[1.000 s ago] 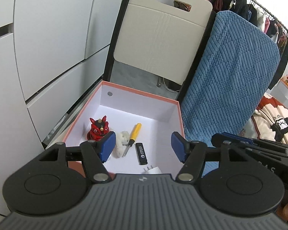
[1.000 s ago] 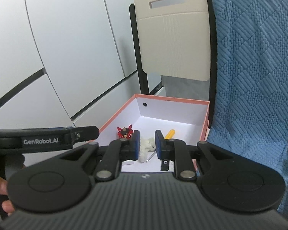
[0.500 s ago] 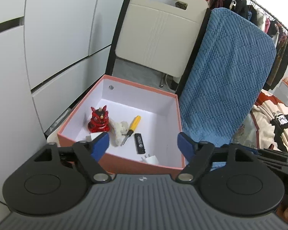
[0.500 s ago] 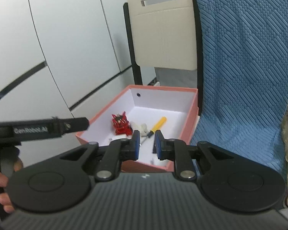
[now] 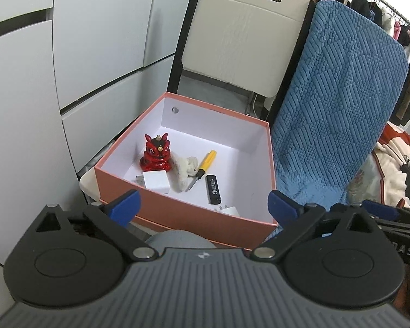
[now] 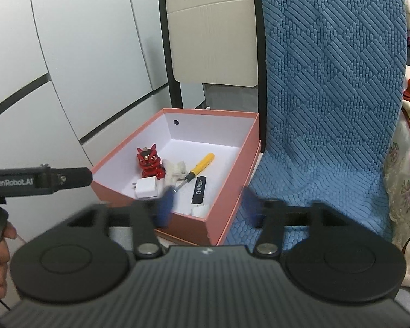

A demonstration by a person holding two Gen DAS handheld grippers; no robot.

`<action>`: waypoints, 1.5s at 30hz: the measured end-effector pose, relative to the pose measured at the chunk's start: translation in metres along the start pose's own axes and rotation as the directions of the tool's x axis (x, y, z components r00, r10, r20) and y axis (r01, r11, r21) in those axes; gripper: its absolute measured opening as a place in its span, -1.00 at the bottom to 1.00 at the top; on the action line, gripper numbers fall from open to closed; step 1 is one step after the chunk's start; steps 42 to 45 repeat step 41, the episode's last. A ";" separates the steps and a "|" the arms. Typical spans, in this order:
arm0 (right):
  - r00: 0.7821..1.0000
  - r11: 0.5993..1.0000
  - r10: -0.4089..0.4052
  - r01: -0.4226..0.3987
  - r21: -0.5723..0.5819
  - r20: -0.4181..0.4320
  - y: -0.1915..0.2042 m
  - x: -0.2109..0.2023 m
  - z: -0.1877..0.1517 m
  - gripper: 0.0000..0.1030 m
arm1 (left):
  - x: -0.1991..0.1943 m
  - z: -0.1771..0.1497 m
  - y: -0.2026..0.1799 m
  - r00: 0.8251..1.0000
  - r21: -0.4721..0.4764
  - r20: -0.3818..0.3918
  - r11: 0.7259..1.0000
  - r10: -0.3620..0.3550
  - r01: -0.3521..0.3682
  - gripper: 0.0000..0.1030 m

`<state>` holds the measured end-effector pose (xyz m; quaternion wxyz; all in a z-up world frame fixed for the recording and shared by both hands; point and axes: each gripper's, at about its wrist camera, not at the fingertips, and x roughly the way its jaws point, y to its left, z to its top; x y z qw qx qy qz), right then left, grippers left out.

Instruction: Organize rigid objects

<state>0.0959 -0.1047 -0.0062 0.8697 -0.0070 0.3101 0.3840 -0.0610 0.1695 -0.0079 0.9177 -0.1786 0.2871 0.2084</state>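
Glossy white cabinet panels fill the upper left; mid-frame sits a pink cardboard box (image 5: 177, 207) holding a shiny red figurine (image 5: 156, 153), yellow-handled screwdriver (image 5: 203, 166), and black lighter (image 5: 213, 188). My left fingers (image 5: 202, 207) are spread wide, my right fingers (image 6: 207, 206) also parted though blurred. A white charger (image 5: 228, 210) is half hidden by the box's near wall.

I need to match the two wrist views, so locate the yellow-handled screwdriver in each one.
Left wrist: the screwdriver lies mid-picture inside the pink box, right of the white fluffy toy.
Right wrist: the screwdriver lies just left of centre, in the same box.
Shared landmark: the red figurine.
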 end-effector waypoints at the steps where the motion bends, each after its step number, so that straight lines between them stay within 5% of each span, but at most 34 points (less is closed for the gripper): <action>1: 1.000 1.000 -0.002 0.002 0.000 0.007 0.000 0.000 0.000 0.67 | 0.000 0.000 0.000 1.000 0.002 0.000 1.000 0.001 -0.001 0.97; 45: 1.000 1.000 -0.024 0.024 -0.012 -0.001 -0.007 0.000 0.000 0.75 | 0.000 -0.004 0.001 1.000 -0.024 0.006 1.000 -0.006 0.006 0.99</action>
